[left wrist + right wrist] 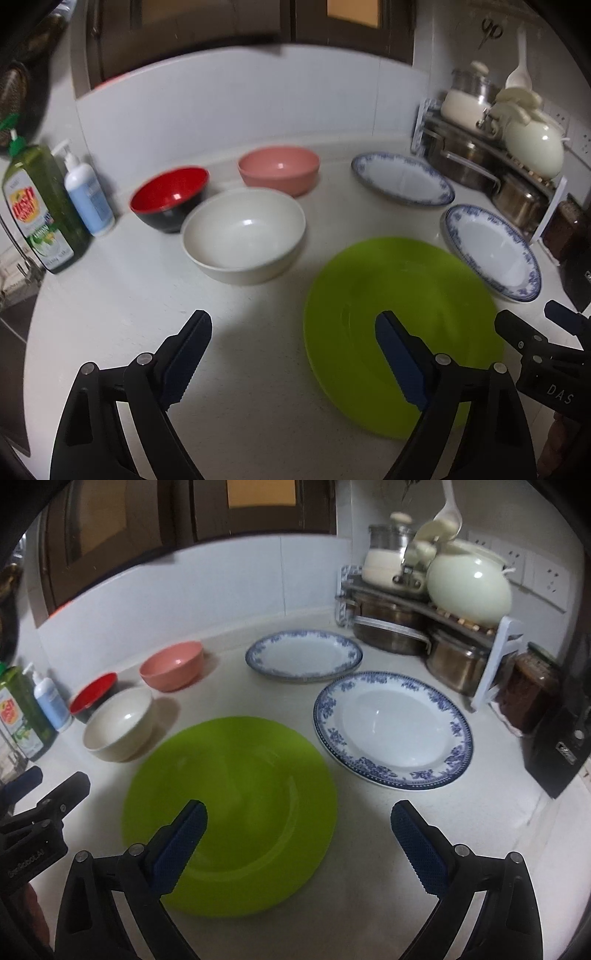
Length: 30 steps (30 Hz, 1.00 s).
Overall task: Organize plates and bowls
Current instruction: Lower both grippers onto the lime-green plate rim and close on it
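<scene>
Green dish-soap bottle beside white pump bottle; corner rack holding steel pots; dark jar.

The round lime-green plastic plate looks smooth and half-matt. The white plate with blue floral rim is glossy (probably glazed ceramic). The steel pots shine.
</scene>
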### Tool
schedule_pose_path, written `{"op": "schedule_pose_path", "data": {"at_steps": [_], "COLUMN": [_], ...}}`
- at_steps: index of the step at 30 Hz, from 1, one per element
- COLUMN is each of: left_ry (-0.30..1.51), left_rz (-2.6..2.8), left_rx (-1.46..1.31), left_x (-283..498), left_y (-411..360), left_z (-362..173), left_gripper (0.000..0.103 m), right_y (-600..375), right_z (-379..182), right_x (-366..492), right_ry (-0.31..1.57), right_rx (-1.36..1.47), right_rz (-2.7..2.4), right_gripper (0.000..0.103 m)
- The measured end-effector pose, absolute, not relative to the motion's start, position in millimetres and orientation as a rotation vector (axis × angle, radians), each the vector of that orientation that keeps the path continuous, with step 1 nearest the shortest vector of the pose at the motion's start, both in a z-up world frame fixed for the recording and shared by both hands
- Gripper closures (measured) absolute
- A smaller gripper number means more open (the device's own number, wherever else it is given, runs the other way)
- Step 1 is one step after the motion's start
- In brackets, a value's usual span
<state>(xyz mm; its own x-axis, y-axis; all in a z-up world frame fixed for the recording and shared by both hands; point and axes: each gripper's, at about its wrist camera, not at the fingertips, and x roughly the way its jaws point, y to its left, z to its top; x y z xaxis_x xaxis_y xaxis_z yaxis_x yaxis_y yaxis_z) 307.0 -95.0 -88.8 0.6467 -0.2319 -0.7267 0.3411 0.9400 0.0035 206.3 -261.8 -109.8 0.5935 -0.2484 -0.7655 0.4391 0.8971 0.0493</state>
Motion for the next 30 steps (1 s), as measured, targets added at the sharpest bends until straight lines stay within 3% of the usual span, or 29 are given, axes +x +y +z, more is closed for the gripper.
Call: {"op": "schedule_pose_path", "data": {"at_steps": [5, 26, 30], "left_ry": [0.845, 0.980, 1.004], "left_rz": [-0.317, -0.351, -0.360], "left_rx": [0.165, 0.161, 0.159], "left_x": [319.3, 345.1, 347.5], "left_y": [-110.3, -128.5, -128.6], "left_z": [-106.7, -140.1, -143.8], "left_gripper": [0.014, 0.042, 0.054], "right_y": [-278.3, -304.3, -304.7], "right_z": [-133.1, -163.1, -167.3], "right_x": [219.0, 245.4, 248.8], "right_ry": [0.908, 0.984, 0.996], "right_rx": [0.275, 0.317, 0.324], "right_rz": [-0.396, -0.370, -0.356], "right_gripper": [0.011, 0.040, 0.047]}}
